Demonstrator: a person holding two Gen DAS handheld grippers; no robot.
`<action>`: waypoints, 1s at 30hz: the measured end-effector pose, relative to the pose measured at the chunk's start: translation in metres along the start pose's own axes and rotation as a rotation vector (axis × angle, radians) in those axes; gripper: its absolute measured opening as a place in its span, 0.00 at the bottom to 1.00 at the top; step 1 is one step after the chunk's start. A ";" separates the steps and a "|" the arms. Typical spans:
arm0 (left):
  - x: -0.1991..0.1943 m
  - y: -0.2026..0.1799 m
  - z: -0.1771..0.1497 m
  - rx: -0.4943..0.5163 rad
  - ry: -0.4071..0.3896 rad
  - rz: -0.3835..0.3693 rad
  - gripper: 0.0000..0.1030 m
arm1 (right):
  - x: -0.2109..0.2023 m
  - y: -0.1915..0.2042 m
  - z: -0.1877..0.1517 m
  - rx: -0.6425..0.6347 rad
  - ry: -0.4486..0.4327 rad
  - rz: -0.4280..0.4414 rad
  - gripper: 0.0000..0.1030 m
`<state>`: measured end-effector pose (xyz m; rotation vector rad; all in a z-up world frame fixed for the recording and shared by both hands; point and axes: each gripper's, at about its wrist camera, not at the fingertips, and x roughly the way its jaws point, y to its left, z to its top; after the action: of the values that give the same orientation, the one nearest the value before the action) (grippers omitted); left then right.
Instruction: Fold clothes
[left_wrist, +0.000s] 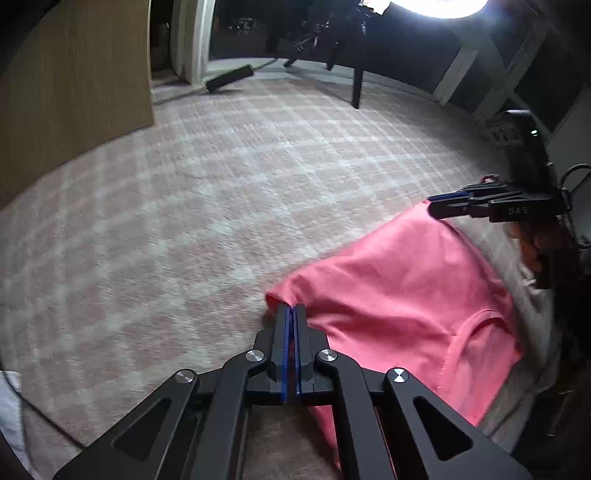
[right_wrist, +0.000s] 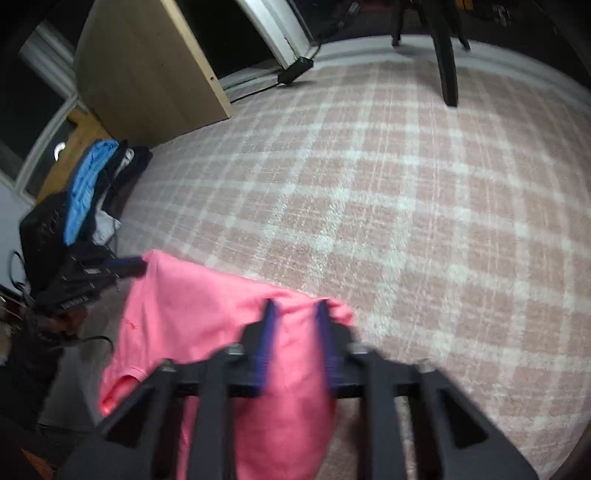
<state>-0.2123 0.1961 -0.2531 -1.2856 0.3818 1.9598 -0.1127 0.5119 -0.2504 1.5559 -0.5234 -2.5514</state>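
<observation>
Floor's covered by a fuzzy pink-and-white plaid carpet. At its far edge sit a light wooden panel, a black chair leg, and a heap of blue and dark clothes at the left edge.

My right gripper is smeared by blur, so its grip on the pink garment is unclear, and the lower edge cuts the cloth off.
</observation>
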 end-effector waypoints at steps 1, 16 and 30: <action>-0.002 0.001 0.000 0.003 -0.001 0.047 0.01 | -0.001 0.001 0.000 -0.007 -0.010 -0.037 0.07; -0.006 -0.007 -0.001 0.051 0.016 0.106 0.08 | -0.015 0.021 -0.012 -0.106 -0.040 -0.150 0.08; -0.060 -0.084 -0.075 0.166 0.048 -0.128 0.13 | -0.062 0.073 -0.129 -0.067 -0.012 -0.015 0.08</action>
<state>-0.0897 0.1827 -0.2219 -1.2214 0.4644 1.7550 0.0239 0.4297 -0.2266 1.5296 -0.4246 -2.5623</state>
